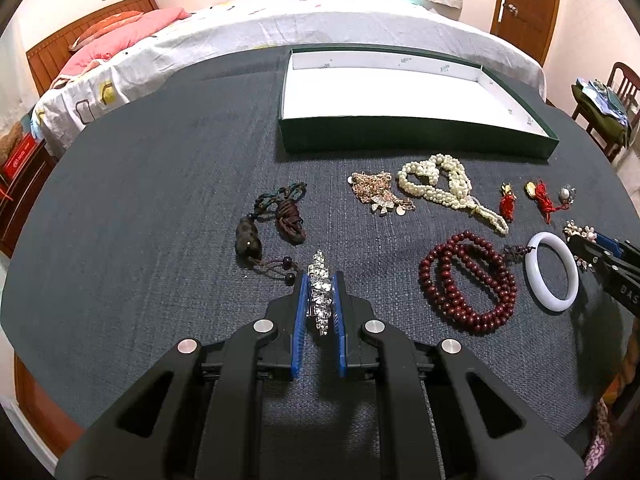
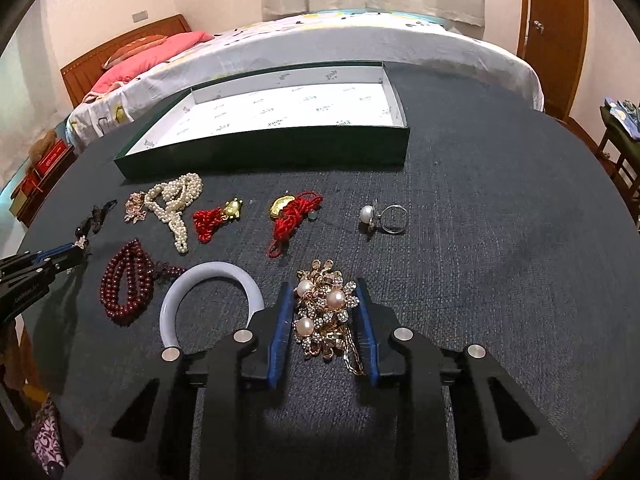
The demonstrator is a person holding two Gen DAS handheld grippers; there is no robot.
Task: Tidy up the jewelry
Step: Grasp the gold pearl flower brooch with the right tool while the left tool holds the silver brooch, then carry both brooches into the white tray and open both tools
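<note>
blue-padded left gripper (image 1: 320,280) is clamped tight on a crystal bracelet (image 1: 319,288), near the desk's (image 1: 160,200) front edge. right gripper (image 2: 322,292) straddles a gold pearl brooch (image 2: 326,310), pads touching its sides, so it looks gripped. green box (image 1: 400,136) sits toward the desk's far edge. only the left view shows the dark cord necklace (image 1: 276,216) whole. only the right view shows the pearl ring (image 2: 384,218) clearly; its own finger hides part of the white bangle (image 2: 208,284).
</note>
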